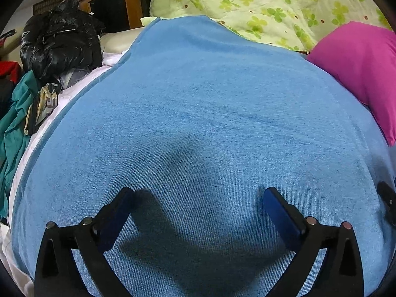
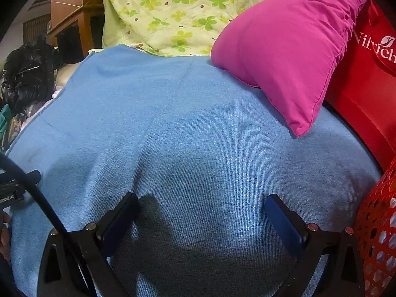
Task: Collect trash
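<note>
Both grippers hover over the bed, nothing held: left gripper (image 1: pixel 198 198) jaws spread wide and empty, right gripper (image 2: pixel 201 204) likewise released. Blue blanket (image 1: pixel 198 113) covers the bed and is bare of litter between the jaws. No loose trash shows on it; likely a search or approach step. Nearest candidate is the crumpled black plastic bag (image 1: pixel 59 42) at the bed's far left edge, among heaped clothes (image 1: pixel 14 121). Red mesh basket (image 2: pixel 378 235) sits at the near right edge, contents unclear. Next move calls for locating a piece, then reaching across. Pink pillow (image 2: pixel 289 47) lies toward the far right; clover-print quilt (image 2: pixel 173 10) along the far edge.
</note>
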`<act>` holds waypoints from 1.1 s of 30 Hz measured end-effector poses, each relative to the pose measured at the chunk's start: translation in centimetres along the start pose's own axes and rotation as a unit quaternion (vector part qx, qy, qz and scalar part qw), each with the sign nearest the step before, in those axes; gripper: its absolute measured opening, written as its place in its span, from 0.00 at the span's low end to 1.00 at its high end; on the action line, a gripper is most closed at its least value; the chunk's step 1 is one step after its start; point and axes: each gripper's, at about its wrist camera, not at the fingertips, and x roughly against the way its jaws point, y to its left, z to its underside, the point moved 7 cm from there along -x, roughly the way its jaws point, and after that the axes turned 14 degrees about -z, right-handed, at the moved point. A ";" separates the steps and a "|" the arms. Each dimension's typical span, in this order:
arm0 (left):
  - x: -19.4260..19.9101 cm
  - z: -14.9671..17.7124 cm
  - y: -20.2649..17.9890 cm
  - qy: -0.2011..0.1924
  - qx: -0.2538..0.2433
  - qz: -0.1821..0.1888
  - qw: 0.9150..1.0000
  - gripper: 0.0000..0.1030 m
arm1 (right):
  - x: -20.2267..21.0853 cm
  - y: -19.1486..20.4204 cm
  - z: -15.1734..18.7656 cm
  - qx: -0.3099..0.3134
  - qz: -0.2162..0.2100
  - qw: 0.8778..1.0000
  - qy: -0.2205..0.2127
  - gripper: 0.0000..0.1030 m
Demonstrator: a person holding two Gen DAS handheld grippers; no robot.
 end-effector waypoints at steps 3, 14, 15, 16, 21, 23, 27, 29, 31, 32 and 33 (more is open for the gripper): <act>-0.2 -0.2 0.1 0.005 0.007 -0.005 1.000 1.00 | 0.0 0.0 0.0 -0.001 -0.001 1.000 0.000 1.00; 0.0 0.2 0.2 0.014 0.011 -0.007 1.000 1.00 | -0.1 0.0 0.0 -0.001 -0.001 1.000 0.000 1.00; 0.0 0.3 0.3 0.015 0.011 -0.007 1.000 1.00 | -0.1 0.0 0.0 -0.001 -0.001 1.000 0.000 1.00; 0.1 0.3 0.3 0.015 0.011 -0.006 1.000 1.00 | -0.1 0.0 0.0 -0.001 -0.001 1.000 0.000 1.00; 0.0 0.3 0.4 0.020 0.011 -0.006 1.000 1.00 | -0.1 0.0 0.0 -0.001 -0.001 1.000 0.000 1.00; -0.1 0.3 0.3 0.018 0.012 -0.008 1.000 1.00 | -0.1 0.0 0.0 -0.001 -0.001 1.000 0.000 1.00; -0.2 0.1 0.3 0.012 0.015 -0.011 1.000 1.00 | -0.1 0.0 0.0 -0.001 -0.001 1.000 0.000 1.00; -0.3 0.0 0.3 0.012 0.016 -0.013 1.000 1.00 | -0.1 0.0 0.0 -0.001 -0.002 1.000 0.000 1.00; -0.3 0.0 0.3 0.012 0.018 -0.016 1.000 1.00 | -0.1 0.0 0.0 -0.001 -0.002 1.000 0.000 1.00; -0.3 0.0 0.3 0.011 0.018 -0.017 1.000 1.00 | -0.1 0.0 0.0 -0.001 -0.002 1.000 0.000 1.00; -0.3 0.0 0.3 0.011 0.019 -0.017 1.000 1.00 | -0.1 0.0 0.0 -0.001 -0.002 1.000 0.000 1.00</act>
